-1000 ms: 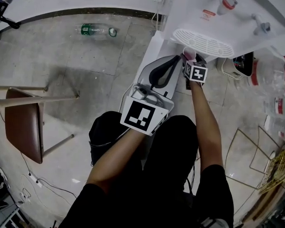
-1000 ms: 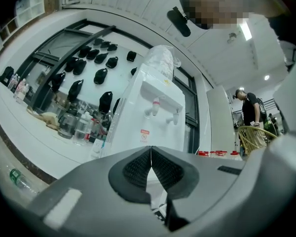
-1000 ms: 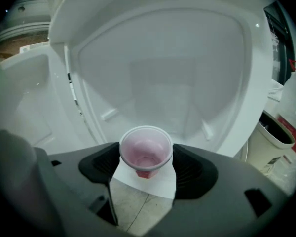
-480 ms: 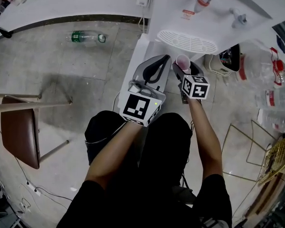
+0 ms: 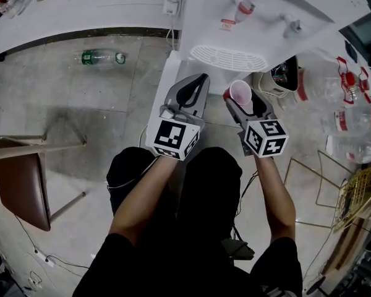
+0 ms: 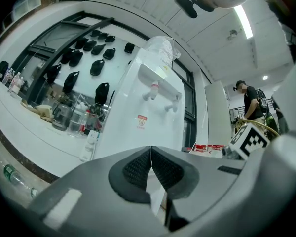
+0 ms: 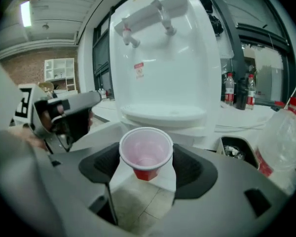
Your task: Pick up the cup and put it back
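A red plastic cup with a pale, empty inside stands upright between the jaws of my right gripper, which is shut on its sides. The cup hangs in the air in front of the white water dispenser, below and short of its drip tray. My left gripper hovers beside it on the left, jaws pressed together with nothing between them. The dispenser's two taps show above the cup in the right gripper view.
A green bottle lies on the floor at the left. A brown chair stands lower left. Water bottles and a wire rack crowd the right side. A white counter runs along the back.
My right gripper has drawn back from the dispenser's tray toward me with the cup in it. The left gripper has stayed alongside, shut.
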Tool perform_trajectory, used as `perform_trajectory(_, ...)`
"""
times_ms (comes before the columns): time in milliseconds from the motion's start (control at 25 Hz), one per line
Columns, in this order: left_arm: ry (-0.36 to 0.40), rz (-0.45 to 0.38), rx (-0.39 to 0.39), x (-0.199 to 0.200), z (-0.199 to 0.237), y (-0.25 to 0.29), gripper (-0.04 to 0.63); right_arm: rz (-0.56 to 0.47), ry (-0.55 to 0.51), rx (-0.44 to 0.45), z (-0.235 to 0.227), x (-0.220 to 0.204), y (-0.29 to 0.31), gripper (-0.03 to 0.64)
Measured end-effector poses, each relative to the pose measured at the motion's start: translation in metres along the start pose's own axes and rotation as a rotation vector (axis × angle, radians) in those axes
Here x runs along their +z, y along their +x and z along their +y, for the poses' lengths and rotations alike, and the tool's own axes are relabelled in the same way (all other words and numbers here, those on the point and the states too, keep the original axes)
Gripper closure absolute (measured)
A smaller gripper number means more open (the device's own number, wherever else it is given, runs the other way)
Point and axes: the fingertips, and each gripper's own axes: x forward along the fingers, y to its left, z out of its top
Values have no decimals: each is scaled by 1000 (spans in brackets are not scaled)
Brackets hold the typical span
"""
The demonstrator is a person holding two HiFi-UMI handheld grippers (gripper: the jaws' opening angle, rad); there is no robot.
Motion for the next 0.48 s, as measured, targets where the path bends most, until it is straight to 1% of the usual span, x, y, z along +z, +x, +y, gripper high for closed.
perform_trajectory(280, -13, 9, -15, -3, 0, 2, 589, -97, -49, -33, -10, 63, -39, 295)
perform_trajectory(360, -10, 8, -28, -2, -4, 3, 589, -123, -57, -49, -16, 82, -42, 295)
perform_trajectory(480, -25, 14, -34, -4, -6, 3, 588, -128, -59, -66, -26, 98, -38, 295)
